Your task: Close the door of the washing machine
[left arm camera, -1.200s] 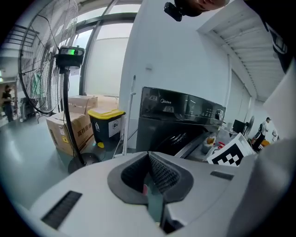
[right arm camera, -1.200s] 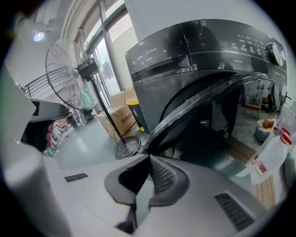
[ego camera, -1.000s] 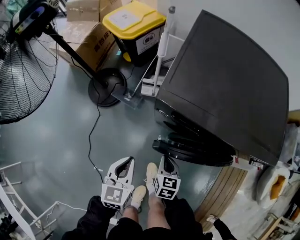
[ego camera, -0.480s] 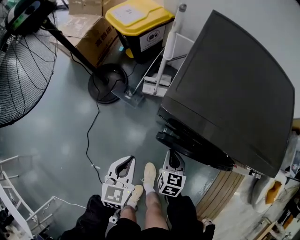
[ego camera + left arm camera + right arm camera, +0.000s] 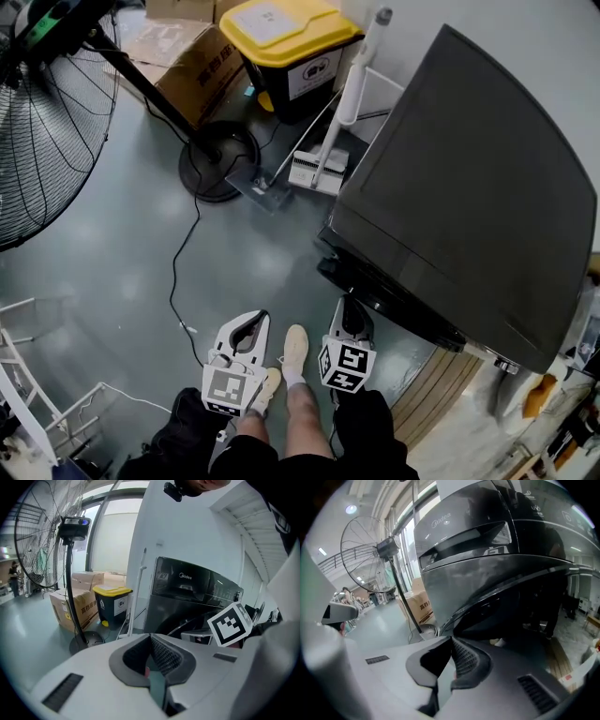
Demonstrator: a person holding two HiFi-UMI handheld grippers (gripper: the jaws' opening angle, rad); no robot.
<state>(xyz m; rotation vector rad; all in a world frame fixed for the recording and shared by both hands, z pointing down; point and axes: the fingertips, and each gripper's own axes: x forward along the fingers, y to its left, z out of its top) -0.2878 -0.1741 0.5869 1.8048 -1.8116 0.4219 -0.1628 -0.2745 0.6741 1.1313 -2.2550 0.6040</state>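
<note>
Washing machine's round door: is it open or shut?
Open: the dark round door juts out from the front of the dark grey washing machine.

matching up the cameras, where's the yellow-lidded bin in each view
Head view: yellow-lidded bin at top centre, left of the washing machine.
Left gripper view: left of centre, right of the cardboard box.
Right gripper view: not in it.
Shared landmark: standing fan, at left in all three.
</note>
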